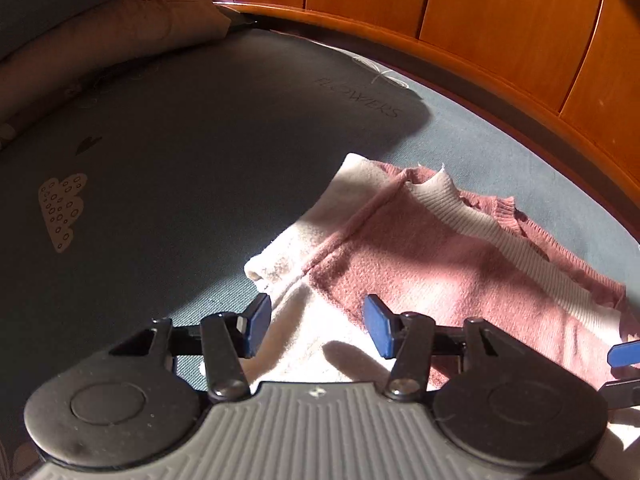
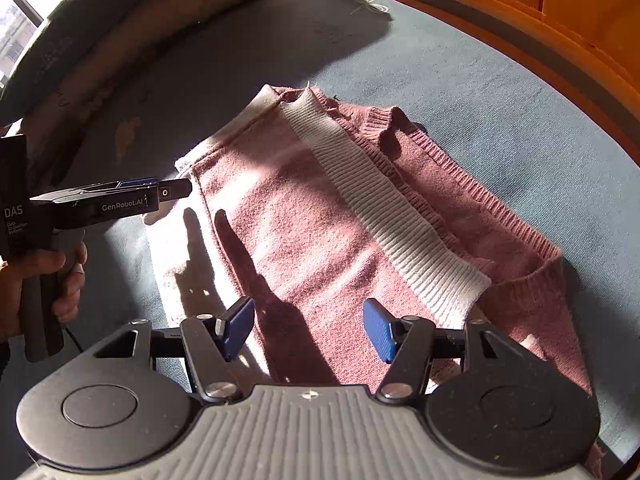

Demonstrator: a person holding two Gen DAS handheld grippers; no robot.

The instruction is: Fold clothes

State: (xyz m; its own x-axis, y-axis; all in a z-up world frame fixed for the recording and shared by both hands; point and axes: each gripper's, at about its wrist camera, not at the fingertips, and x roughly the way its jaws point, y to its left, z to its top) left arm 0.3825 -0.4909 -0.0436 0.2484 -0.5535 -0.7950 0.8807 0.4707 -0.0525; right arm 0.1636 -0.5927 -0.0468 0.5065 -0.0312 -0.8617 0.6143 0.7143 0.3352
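sweater: (image 2: pixel 320 216) pink and white, partly folded flat on the bed (image 2: pixel 500 92)
long axis: slants away, near-right to far-left
left hand-held gripper: (image 1: pixel 316 326) jaws apart, over the white edge
right hand-held gripper: (image 2: pixel 308 330) jaws apart, empty, over the near end

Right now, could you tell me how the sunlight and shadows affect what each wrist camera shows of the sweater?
Left wrist view: hard sun washes out the white part of the sweater between the open left gripper; the bedsheet lies in deep shadow. Right wrist view: long gripper shadows cross the sweater's pink knit ahead of the open right gripper; fisheye bends the wooden headboard.
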